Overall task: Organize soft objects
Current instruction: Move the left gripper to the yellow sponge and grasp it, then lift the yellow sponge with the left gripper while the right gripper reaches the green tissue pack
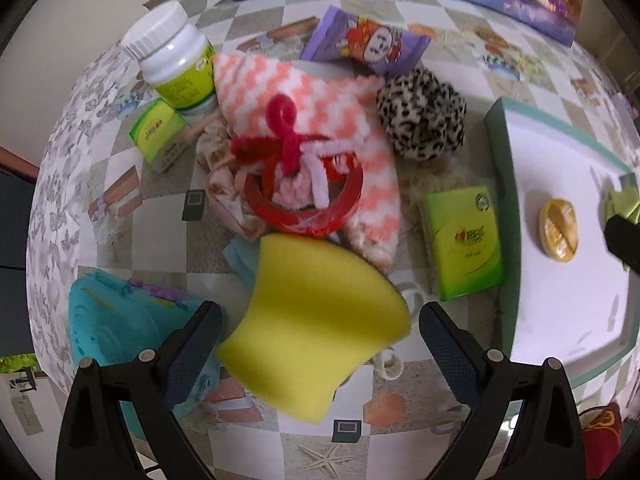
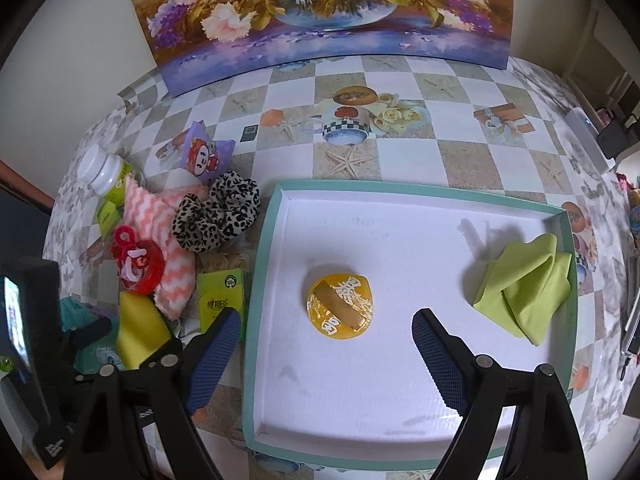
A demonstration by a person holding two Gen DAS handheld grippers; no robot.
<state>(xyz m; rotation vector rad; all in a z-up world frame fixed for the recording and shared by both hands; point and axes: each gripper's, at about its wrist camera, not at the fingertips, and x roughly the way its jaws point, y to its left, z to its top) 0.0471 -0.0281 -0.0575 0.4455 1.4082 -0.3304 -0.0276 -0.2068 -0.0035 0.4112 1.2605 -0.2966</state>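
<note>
Now the left gripper (image 1: 320, 344) points straight down over the yellow sponge (image 1: 320, 328), jaws spread wide, one pad either side of it and neither visibly pressing. The sponge lies at the six o'clock end of the pile, its far edge tucked just under the red tape ring (image 1: 304, 204) with the pipe-cleaner bow.

In my reading the sponge's long axis runs roughly from eleven o'clock to five, the broad curved end up towards the ring and the narrower end down near the fingers, so the jaws span it across its width. Good line! To do this well, I'd say close on the waist, squeeze gently so the foam doesn't buckle, and lift straight up so the ring and the pink-and-white cloth (image 1: 304, 92) aren't dragged along.

Over at three o'clock sits the white tray (image 2: 260, 280); the right gripper (image 2: 326, 328) hangs wide and empty above it, the yellow charm (image 2: 340, 306) and the green cloth (image 2: 528, 292) already inside.
</note>
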